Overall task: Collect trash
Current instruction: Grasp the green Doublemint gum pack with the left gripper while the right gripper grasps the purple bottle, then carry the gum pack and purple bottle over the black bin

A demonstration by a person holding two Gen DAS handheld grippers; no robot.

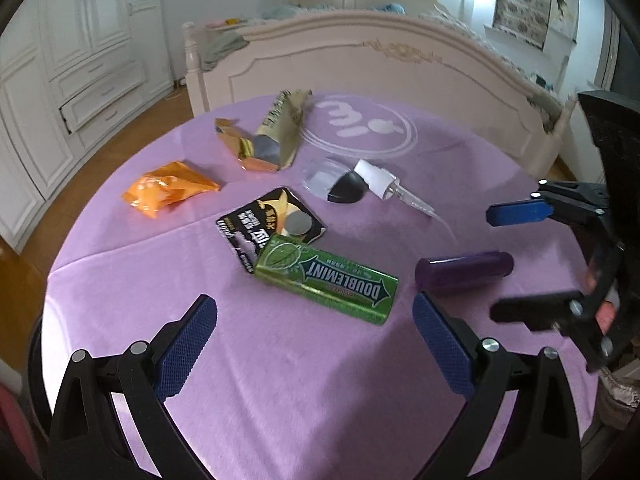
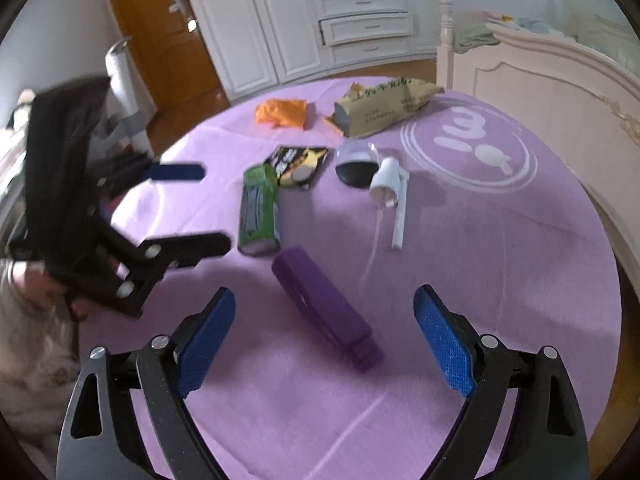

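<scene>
Purple tube (image 2: 326, 312) lies btwn wide-open right gripper (image 2: 324, 340) fingers, untouched.

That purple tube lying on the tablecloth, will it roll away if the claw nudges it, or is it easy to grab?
The purple tube looks round and lies on its side, so a sideways nudge would probably roll it. It appears rigid, likely light, perhaps slippery. The cloth may slow it.

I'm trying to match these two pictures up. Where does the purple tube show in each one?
Left wrist view: the purple tube lies right of centre, to the right of the green gum pack.
Right wrist view: the tube lies low in the middle, ahead of the open blue fingers.
Shared landmark: the gum pack, beside the tube in both.
</scene>
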